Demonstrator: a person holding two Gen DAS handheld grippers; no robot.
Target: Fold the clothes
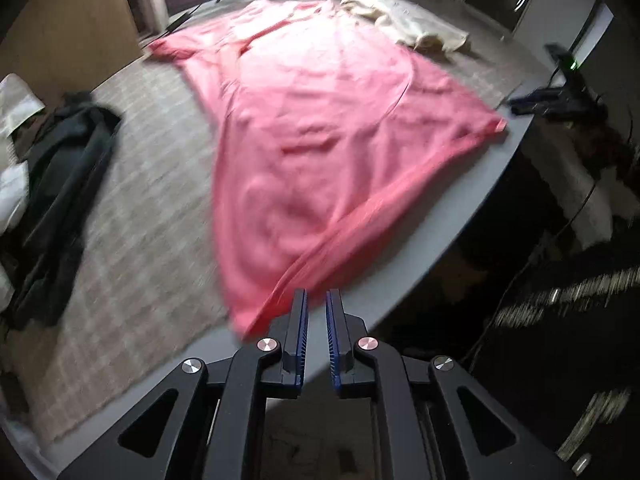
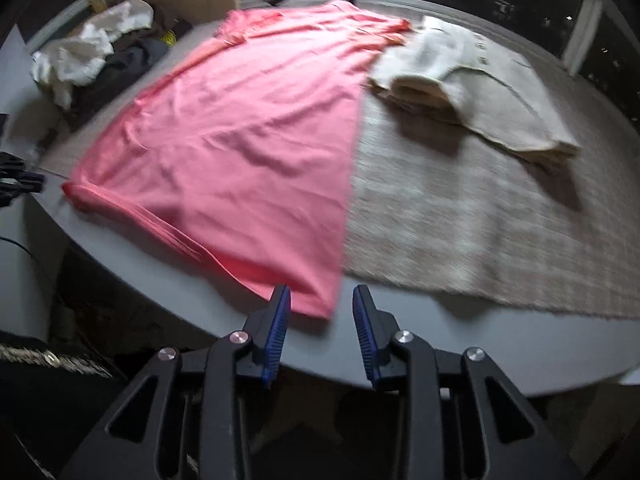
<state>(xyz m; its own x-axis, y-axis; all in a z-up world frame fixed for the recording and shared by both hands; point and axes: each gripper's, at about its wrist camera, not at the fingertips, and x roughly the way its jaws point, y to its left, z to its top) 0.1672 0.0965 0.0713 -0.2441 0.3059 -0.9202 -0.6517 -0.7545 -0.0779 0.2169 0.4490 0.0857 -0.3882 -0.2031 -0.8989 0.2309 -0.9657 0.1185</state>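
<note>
Blue-ribbed pads line both tongs. The left tongs (image 1: 316,292) stand slightly parted just off the near hem corner of the pink cotton T-shirt (image 1: 320,128), gripping nothing. The right tongs (image 2: 320,289) gape wider, the shirt's other hem corner lying between their tips, unpinched. The shirt lies flat on a beige woven mat (image 2: 460,220) over the grey bench (image 2: 160,276), whose bare rim curves just below the hem. A folded cream garment (image 2: 460,80) sits on the right, a dark crumpled garment (image 1: 68,184) on the left. No writing is legible.
</note>
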